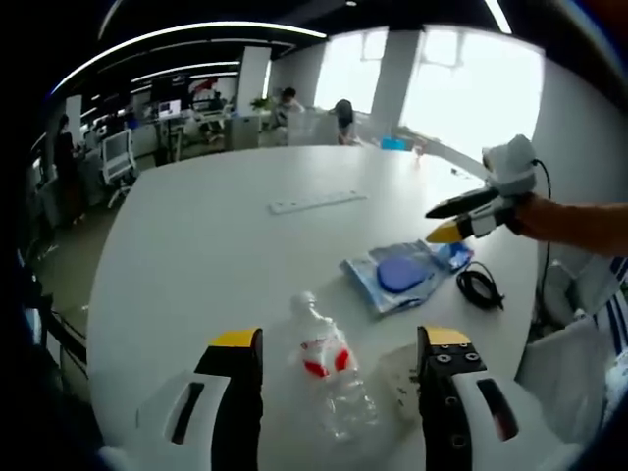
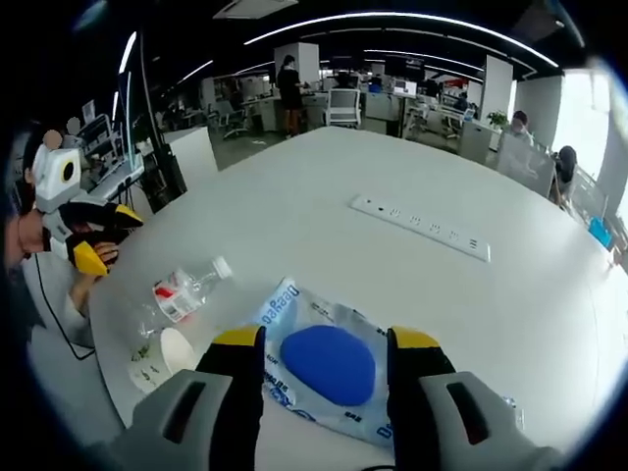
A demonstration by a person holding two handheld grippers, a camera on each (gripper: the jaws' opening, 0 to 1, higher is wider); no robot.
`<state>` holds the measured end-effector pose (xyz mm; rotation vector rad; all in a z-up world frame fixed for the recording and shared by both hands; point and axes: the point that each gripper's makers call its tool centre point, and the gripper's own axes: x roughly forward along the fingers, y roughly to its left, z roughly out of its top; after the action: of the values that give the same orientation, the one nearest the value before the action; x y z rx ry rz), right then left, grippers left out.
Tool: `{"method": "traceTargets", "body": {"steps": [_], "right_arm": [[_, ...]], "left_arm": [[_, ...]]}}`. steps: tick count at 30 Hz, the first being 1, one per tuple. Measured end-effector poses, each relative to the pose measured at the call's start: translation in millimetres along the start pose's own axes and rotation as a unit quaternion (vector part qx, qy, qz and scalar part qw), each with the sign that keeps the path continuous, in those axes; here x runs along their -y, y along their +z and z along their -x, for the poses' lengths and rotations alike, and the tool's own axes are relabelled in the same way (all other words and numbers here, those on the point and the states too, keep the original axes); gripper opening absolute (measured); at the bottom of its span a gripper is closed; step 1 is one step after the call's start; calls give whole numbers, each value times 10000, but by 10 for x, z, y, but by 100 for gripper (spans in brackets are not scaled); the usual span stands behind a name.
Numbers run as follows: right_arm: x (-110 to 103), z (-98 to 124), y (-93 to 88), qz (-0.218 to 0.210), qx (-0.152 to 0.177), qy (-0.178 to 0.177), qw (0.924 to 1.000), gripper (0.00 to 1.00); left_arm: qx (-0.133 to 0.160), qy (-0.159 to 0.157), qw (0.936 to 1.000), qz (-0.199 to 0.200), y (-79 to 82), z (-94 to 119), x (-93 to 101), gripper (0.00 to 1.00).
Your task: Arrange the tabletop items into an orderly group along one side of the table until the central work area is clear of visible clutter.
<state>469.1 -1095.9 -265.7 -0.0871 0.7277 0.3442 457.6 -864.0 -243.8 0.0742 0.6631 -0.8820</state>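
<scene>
In the right gripper view, the right tongs (image 2: pixel 327 339) are held open over a blue-lidded wipes packet (image 2: pixel 329 368) on the white bench (image 2: pixel 294 211). A clear plastic bottle (image 2: pixel 184 290) lies left of the packet, beside a paper cup (image 2: pixel 157 360). A power strip (image 2: pixel 420 226) is seen beyond. The left tongs (image 2: pixel 93 238) are seen at far left.

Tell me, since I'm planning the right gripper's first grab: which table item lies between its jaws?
The wipes pack with the blue lid; it sits between the right gripper's open jaws, while the bottle and paper cup lie off left.

Bright window (image 1: pixel 471 78) glare, ceiling strip lights (image 2: pixel 392 18), fisheye-bent soft edges.
</scene>
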Motion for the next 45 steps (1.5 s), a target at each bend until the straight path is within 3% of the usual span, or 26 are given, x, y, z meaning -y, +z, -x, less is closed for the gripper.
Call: {"method": "traceTargets", "body": {"steps": [16, 35, 45], "right_arm": [[-409, -145, 201, -37, 171, 410, 9990, 55], [-866, -344, 315, -96, 89, 851, 9963, 57], [-1110, -509, 315, -426, -76, 1154, 9924, 57]], "left_arm": [[100, -91, 9998, 170, -125, 237, -63, 61], [230, -31, 9992, 340, -221, 435, -142, 61], [285, -64, 9984, 492, -277, 521, -146, 61]]}}
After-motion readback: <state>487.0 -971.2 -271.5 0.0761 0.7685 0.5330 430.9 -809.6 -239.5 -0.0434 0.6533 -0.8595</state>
